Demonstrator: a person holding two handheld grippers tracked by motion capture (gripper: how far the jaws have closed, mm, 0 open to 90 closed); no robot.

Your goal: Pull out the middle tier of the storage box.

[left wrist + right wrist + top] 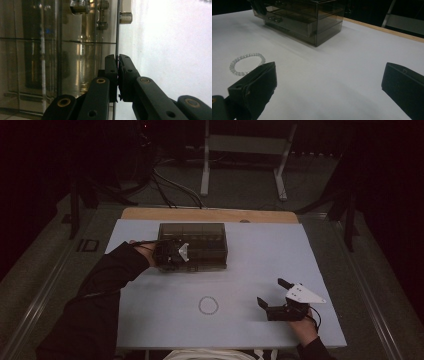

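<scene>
The white table (240, 255) carries the smoky drawer box (200, 240) at its far left. My left gripper (117, 62) is pinched tight on a thin edge at the box's front. My right gripper (272, 295) rests near right, jaws wide and empty. The bead bracelet (208, 305) lies just left of it.

No text, label, brand, number or sign can be read on anything here.

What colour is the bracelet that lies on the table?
The bracelet is pale, whitish and translucent, made of small round beads; the right gripper view shows it best.
</scene>
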